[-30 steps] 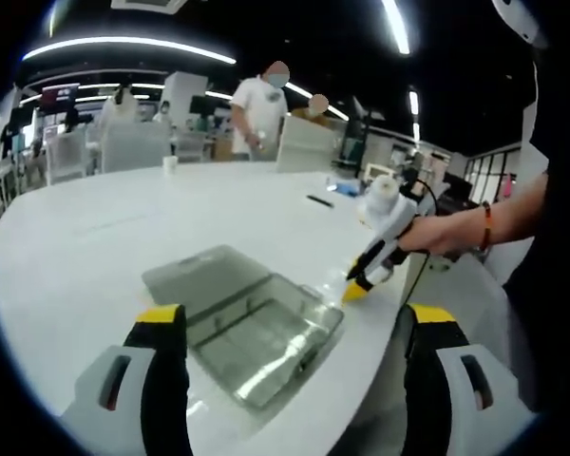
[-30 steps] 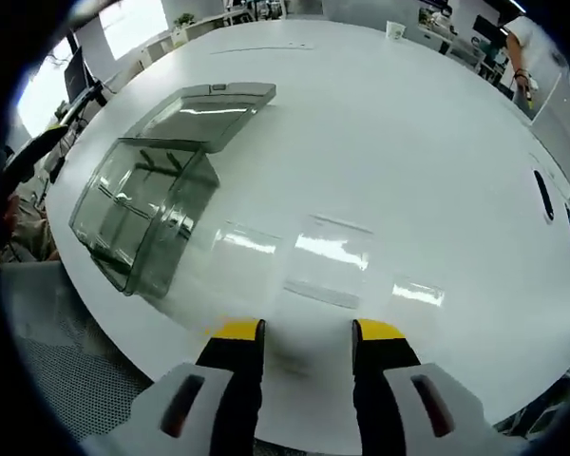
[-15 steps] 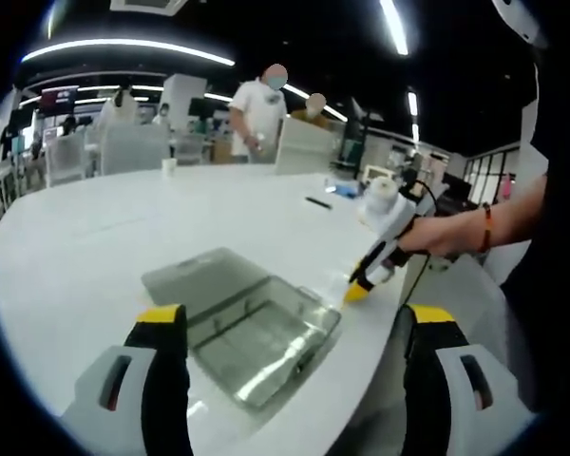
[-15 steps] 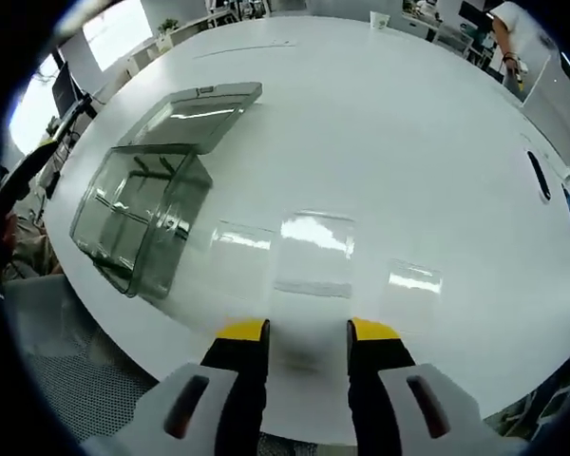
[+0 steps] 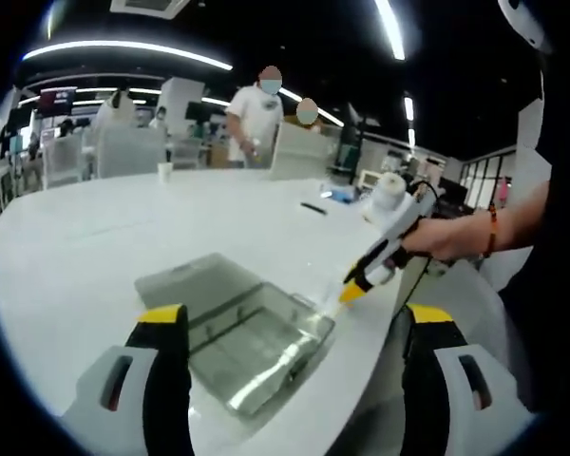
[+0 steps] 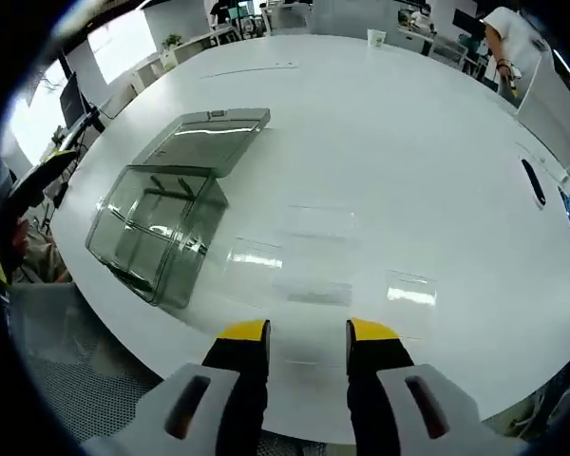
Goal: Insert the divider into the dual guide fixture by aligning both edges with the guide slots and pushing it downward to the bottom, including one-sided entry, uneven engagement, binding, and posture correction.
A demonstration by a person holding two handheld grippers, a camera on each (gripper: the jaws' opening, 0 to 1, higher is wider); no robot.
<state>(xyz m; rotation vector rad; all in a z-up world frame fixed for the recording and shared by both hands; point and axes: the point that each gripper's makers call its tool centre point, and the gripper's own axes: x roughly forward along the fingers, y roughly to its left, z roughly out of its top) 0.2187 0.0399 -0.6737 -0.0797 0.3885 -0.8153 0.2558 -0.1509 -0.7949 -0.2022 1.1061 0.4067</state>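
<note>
In the left gripper view, we see the left gripper (image 5: 294,328) with its jaws spread wide and nothing between them. The clear fixture (image 5: 242,328), a lidded box, lies on the white surface (image 5: 95,247) just ahead of it, between the 2 jaw tips. The right gripper (image 5: 353,290) comes in from the right, held by a hand (image 5: 446,236), its yellow tips just beside the fixture's far right corner.

In the right gripper view, we see the right gripper (image 6: 307,334) with its jaws parted and empty. The divider (image 6: 313,261), a clear flat sheet, lies on the surface directly ahead of the jaws, its long axis running across them. The fixture (image 6: 161,233) sits up and to the left, apart from the divider, its lid (image 6: 209,138) folded back flat. We judge the right gripper nearer the divider, so the pickup falls to it.
</note>
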